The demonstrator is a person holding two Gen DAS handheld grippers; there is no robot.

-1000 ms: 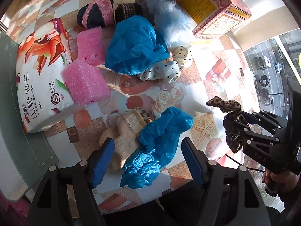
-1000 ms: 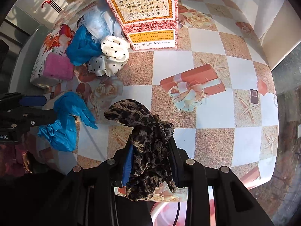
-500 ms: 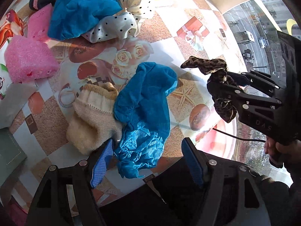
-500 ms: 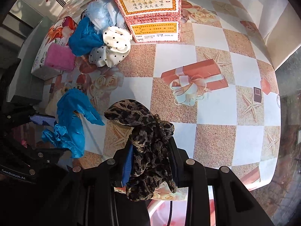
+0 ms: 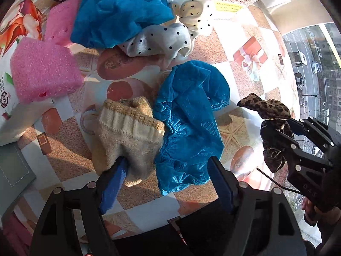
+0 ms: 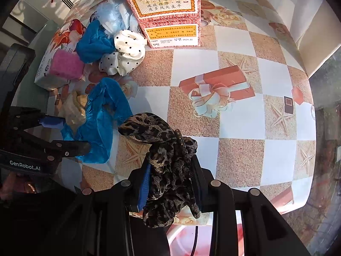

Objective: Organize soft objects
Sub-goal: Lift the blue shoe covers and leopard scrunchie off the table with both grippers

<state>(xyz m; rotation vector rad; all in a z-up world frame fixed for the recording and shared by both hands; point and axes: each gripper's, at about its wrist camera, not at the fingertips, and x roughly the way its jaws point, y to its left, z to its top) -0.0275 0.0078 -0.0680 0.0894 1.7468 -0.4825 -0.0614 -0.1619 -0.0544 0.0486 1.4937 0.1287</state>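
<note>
My left gripper [image 5: 168, 181] is open and low over the table, its fingers astride a beige knit sock [image 5: 127, 136] and a blue shoe cover [image 5: 189, 123]. The left blue pad [image 5: 114, 183] touches the sock. My right gripper [image 6: 170, 183] is shut on a leopard-print hair bow [image 6: 168, 162] and holds it above the table's near edge; it also shows in the left wrist view [image 5: 270, 125]. In the right wrist view the left gripper [image 6: 53, 134] sits on the blue shoe cover [image 6: 102, 119].
A pile at the back holds another blue shoe cover [image 5: 119, 10], a white polka-dot scrunchie [image 5: 170, 36], pink sponges [image 5: 42, 72], a tissue pack [image 6: 45, 64] and a red medicine box [image 6: 170, 10]. The patterned tablecloth [image 6: 234, 117] stretches to the right.
My left gripper has come down and forward onto the sock and blue shoe cover. The right gripper still holds the leopard bow, barely moved.
</note>
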